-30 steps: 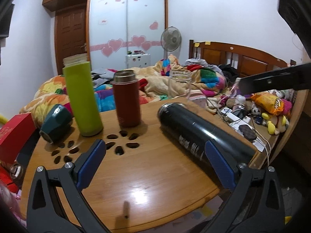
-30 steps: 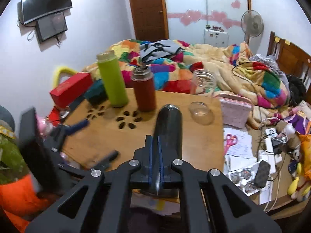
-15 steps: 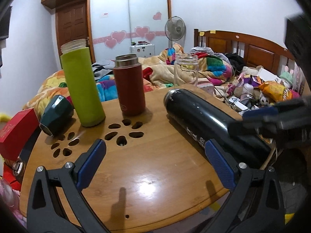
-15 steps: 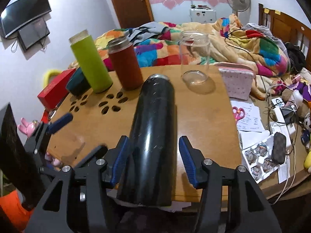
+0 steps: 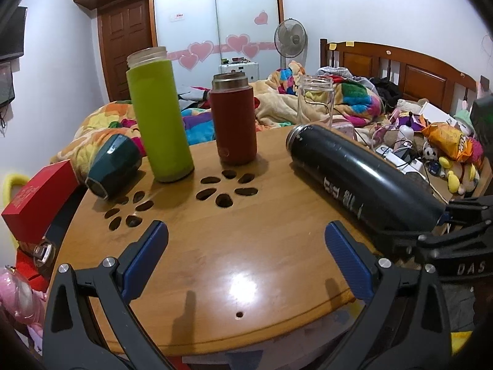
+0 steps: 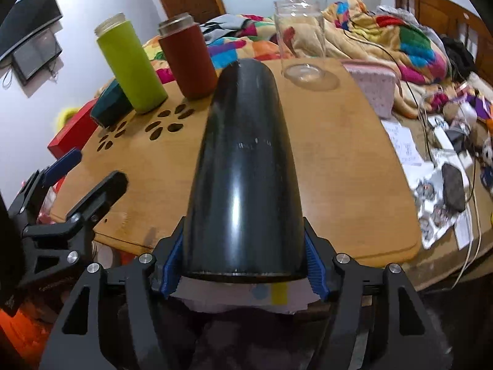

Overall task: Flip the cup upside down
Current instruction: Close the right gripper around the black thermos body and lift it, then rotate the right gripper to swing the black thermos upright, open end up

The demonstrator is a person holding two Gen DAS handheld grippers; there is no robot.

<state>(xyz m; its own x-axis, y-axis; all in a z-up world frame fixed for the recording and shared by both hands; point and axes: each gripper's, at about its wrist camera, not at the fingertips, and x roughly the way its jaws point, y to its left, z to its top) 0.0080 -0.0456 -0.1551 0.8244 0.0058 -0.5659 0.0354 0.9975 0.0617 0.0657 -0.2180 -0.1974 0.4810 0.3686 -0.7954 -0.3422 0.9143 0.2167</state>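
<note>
Sideways, the black cup (image 6: 243, 185) sits clamped in the right claw (image 6: 245, 269); left claw (image 5: 246, 259) wide, lettering unreadable.

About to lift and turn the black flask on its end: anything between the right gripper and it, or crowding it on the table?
Nothing visible. The right gripper has its blue pads against the black flask near its end. The red flask and glass jar stand beyond its far end, apart from it.

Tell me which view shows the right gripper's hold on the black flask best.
Right wrist: both blue pads flank the black flask base at the right gripper. Left wrist shows the lying flask side-on, gripper mostly cut off.
</note>
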